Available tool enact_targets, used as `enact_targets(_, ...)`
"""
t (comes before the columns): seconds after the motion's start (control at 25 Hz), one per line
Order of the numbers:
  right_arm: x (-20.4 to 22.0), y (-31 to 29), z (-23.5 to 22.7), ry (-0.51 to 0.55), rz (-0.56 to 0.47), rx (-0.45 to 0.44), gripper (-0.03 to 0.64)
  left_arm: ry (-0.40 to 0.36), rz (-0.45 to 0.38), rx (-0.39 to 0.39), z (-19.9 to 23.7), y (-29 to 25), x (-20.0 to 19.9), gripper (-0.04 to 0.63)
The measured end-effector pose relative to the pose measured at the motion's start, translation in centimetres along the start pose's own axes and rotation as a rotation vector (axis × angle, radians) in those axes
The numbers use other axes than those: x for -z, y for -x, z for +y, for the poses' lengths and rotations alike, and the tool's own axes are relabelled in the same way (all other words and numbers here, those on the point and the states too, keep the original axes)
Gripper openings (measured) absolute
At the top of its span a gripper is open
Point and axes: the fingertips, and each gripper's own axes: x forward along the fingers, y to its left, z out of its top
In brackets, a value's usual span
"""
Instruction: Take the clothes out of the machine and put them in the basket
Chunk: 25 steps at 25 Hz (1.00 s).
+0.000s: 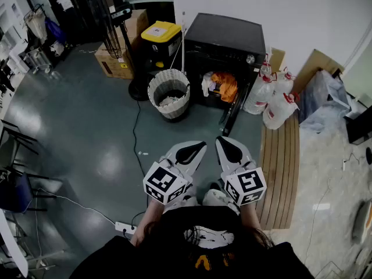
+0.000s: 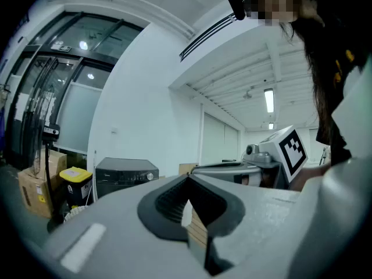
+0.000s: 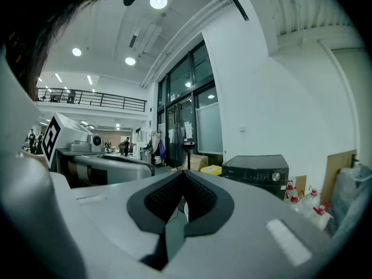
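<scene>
Head view: orange clothes (image 1: 224,87) are seen in the open machine (image 1: 226,39) at 12 o'clock, the basket (image 1: 169,95) at 11. Left gripper view: the left gripper (image 2: 187,179) is held closed and empty, likely for the approach. Right gripper view: the right gripper (image 3: 183,182) is closed on nothing

Yellow-lidded bin (image 1: 160,32) stood far, cardboard boxes (image 1: 116,63) to its left. White jugs with red caps (image 1: 270,97) clustered far right, plastic bag (image 1: 325,100) right of them. Wooden slat board (image 1: 282,167) lay along right floor. Black cable (image 1: 136,138) ran toward power strip (image 1: 124,228), near left.
</scene>
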Motion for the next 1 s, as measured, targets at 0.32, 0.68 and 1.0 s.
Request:
enact_targets(0.32, 0.2, -1.1, 1.3, -0.011, -0.011, 0.006, 0.021, -0.012, 0.009, -0.012, 1.0, 1.7, 0.3, 0.0)
enact_targets(0.68, 2.2, -1.8, 3.3, 0.017, 0.043, 0.012, 0.063, 0.018, 0.033, -0.031, 2.6, 4.0, 2.1, 0.0)
enact_targets(1.0, 2.4, -5.0, 0.7, -0.008, 0.043, 0.005, 0.064, 0.022, 0.048, -0.022, 5.2, 1.4, 2.6, 0.0)
